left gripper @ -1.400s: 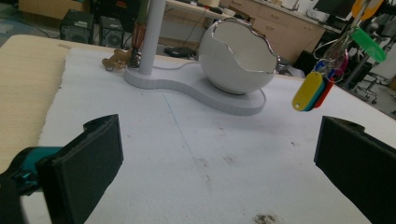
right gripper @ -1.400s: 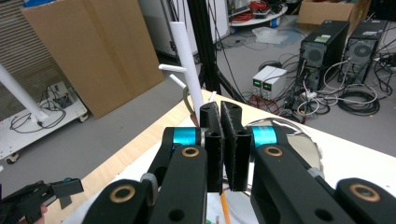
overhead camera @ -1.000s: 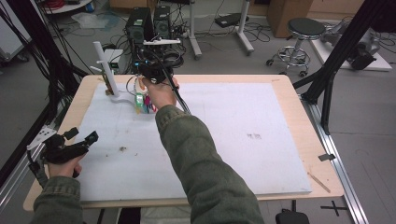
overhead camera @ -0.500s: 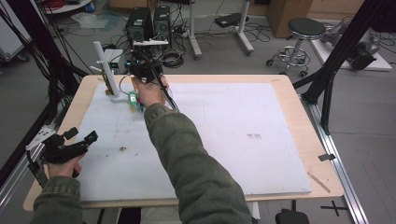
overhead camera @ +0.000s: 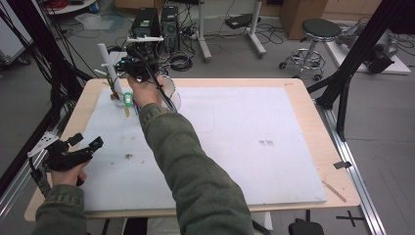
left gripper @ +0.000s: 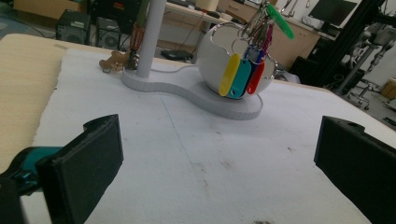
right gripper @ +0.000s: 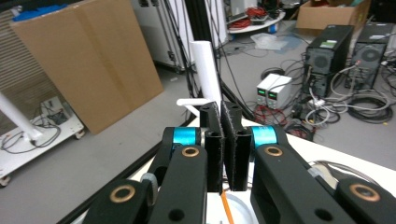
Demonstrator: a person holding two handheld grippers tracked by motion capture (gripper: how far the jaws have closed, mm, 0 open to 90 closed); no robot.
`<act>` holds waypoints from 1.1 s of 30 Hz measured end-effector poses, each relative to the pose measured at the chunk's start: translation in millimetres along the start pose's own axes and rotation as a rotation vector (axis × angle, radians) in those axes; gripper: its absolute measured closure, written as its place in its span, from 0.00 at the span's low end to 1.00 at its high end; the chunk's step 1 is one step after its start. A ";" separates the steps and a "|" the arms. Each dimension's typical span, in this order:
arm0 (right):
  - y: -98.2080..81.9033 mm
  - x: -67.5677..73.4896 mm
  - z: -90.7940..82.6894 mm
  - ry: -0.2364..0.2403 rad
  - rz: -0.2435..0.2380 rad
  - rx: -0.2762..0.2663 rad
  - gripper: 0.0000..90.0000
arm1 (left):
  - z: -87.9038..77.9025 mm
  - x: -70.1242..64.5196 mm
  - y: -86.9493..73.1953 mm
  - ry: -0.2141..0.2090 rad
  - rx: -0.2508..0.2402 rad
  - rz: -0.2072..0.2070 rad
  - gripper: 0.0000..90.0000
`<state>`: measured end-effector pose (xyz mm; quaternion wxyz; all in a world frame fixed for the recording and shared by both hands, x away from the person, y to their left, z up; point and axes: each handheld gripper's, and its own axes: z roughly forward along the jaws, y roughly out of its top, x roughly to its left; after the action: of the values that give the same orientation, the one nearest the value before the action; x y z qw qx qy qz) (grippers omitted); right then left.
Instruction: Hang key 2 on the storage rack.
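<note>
A bunch of keys (left gripper: 243, 74) with yellow, teal, blue, red and green tags hangs in front of a white bowl (left gripper: 212, 51). The bowl sits on a white stand (left gripper: 187, 91) with an upright post (left gripper: 152, 37). At the table's far left, my right gripper (overhead camera: 133, 62) holds the bunch up beside the post (overhead camera: 108, 63), and the green tag (overhead camera: 128, 100) dangles under the hand. Its jaws (right gripper: 223, 109) are pressed together, pointing at the post (right gripper: 205, 70) and its short side peg. My left gripper (overhead camera: 87, 142) rests at the near left, wide open (left gripper: 215, 154) and holding nothing.
A white foam sheet (overhead camera: 235, 137) covers most of the wooden table (overhead camera: 318, 147). A small brown object (left gripper: 112, 63) lies by the post's foot. Black frame bars stand at both sides. Computers, cables and a stool (overhead camera: 320, 29) are on the floor beyond.
The right hand has carried the hanging keys farther away and to the left, closer to the white post. The left gripper has stayed put.
</note>
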<state>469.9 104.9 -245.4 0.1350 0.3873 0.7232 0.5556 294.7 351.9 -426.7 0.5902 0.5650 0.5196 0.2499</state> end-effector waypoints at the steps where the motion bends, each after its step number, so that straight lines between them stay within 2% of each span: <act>1: 0.9 1.4 1.3 0.001 -0.009 0.004 0.98 | 0.2 -0.1 -0.1 0.001 -0.001 -0.002 0.02; 3: 2.8 3.6 4.2 -0.002 -0.018 0.005 0.98 | 0.5 -0.1 -0.1 0.001 -0.002 -0.003 0.02; 14: 12.8 7.8 27.4 0.003 0.011 0.012 0.98 | 2.8 1.3 0.0 -0.006 -0.001 -0.006 0.02; 21: 16.8 12.9 43.7 0.006 0.009 0.016 0.98 | 3.4 3.5 -0.1 -0.005 -0.002 -0.014 0.02; 29: 26.7 24.5 58.8 0.009 -0.029 0.022 0.98 | 4.1 4.2 -0.6 -0.002 0.002 0.002 0.02; 33: 31.0 27.6 65.9 0.012 -0.043 0.020 0.98 | 4.2 5.8 -0.1 0.000 -0.002 -0.002 0.02</act>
<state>505.5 173.1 -233.6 0.1385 0.3697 0.7377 0.5477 300.4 355.3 -429.5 0.5909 0.5639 0.5200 0.2500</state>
